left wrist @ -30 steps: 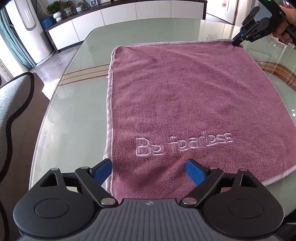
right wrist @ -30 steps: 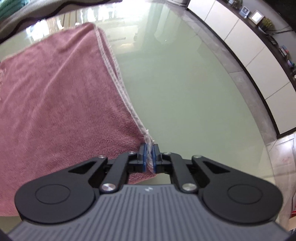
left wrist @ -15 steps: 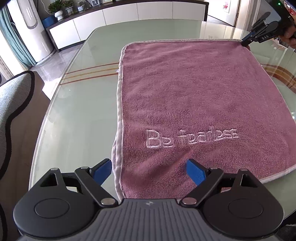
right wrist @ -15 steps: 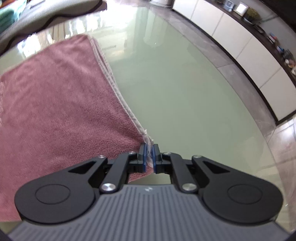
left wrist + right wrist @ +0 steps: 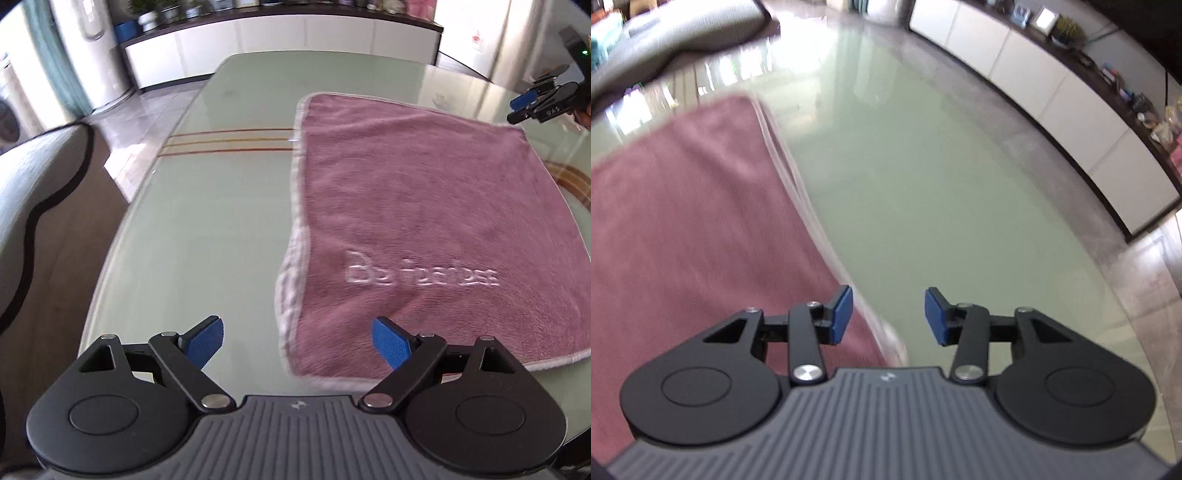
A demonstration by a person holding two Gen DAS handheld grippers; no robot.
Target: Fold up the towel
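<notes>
A mauve towel [image 5: 424, 221] with a pale border and embroidered lettering lies flat on the glass table [image 5: 207, 229]. My left gripper [image 5: 297, 343] is open and empty, just above the towel's near left corner. My right gripper [image 5: 888, 317] is open and empty, over the towel's [image 5: 701, 229] far right corner, which lies loose below its left pad. In the left wrist view the right gripper [image 5: 535, 105] hovers at the far right, just past that corner.
A sofa [image 5: 33, 192] runs along the table's left side. White low cabinets [image 5: 280, 40] with plants and frames line the far wall. The table's rounded edge [image 5: 1108, 280] curves to the right of my right gripper.
My right gripper has opened and let go of the towel corner, then lifted slightly. The towel has shifted right in the left wrist view as my left gripper moved left and rose.
</notes>
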